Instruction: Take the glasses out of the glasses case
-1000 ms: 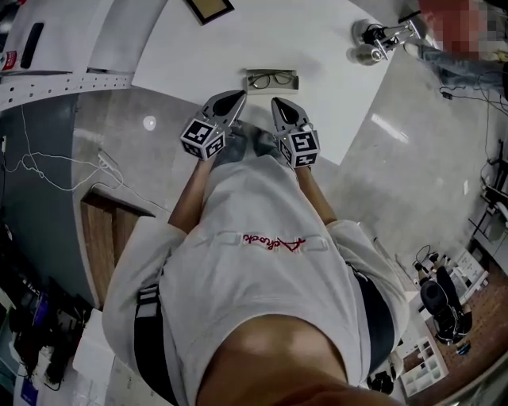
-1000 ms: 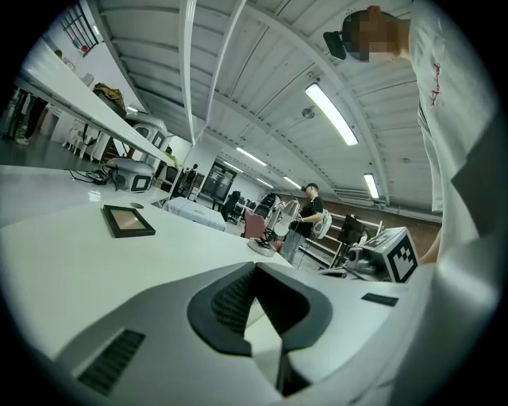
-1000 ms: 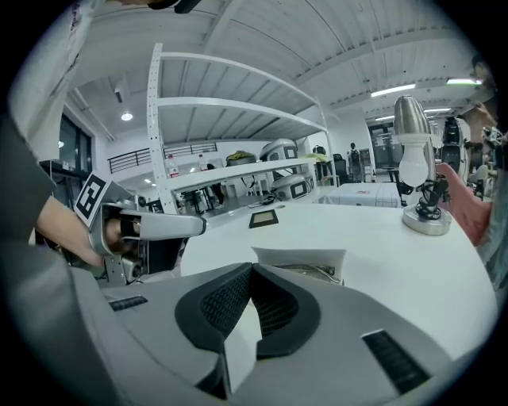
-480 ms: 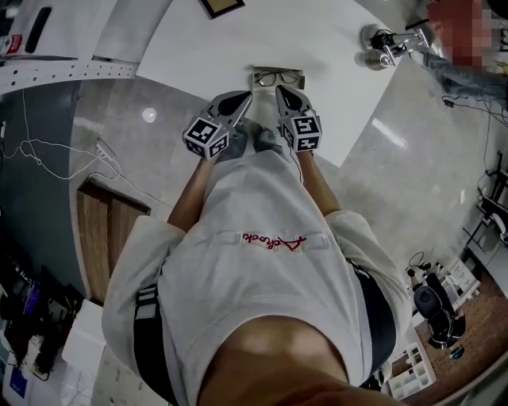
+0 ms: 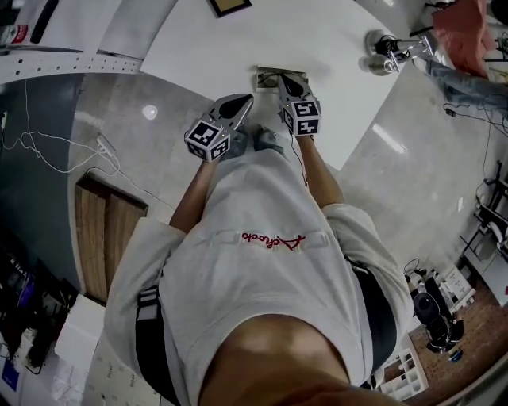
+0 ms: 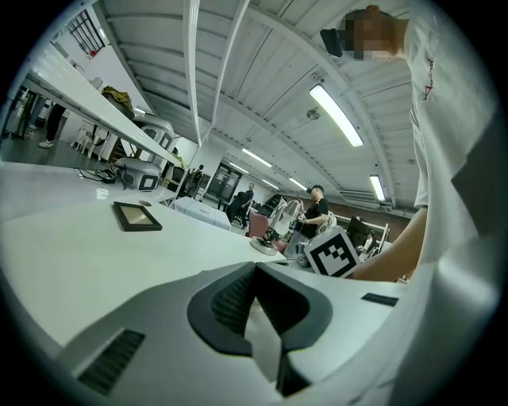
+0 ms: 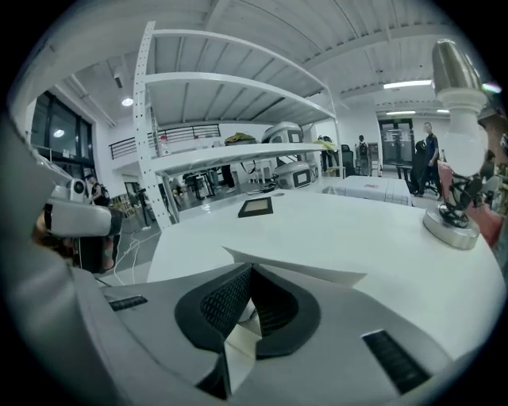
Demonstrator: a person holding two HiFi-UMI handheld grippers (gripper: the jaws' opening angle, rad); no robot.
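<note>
Both pairs of jaws pressed together, the right gripper (image 5: pixel 286 81) has pushed forward over the glasses case (image 5: pixel 265 78) while the left gripper (image 5: pixel 244 99) hangs back.

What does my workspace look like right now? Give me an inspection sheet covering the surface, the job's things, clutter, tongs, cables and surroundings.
Surface: white table, mostly bare.
Job's things: glasses case lies near the table's near edge; its contents are mostly hidden behind the right tongs.
Clutter: dark picture frame at the far side; desk lamp toward the right.
Tongs: left tongs shut, empty, short of the case; right tongs shut, empty, tip over the case.
Cables: white cable loose on the floor at the left.
Surroundings: shelving rack, more tables, people in the background.
</note>
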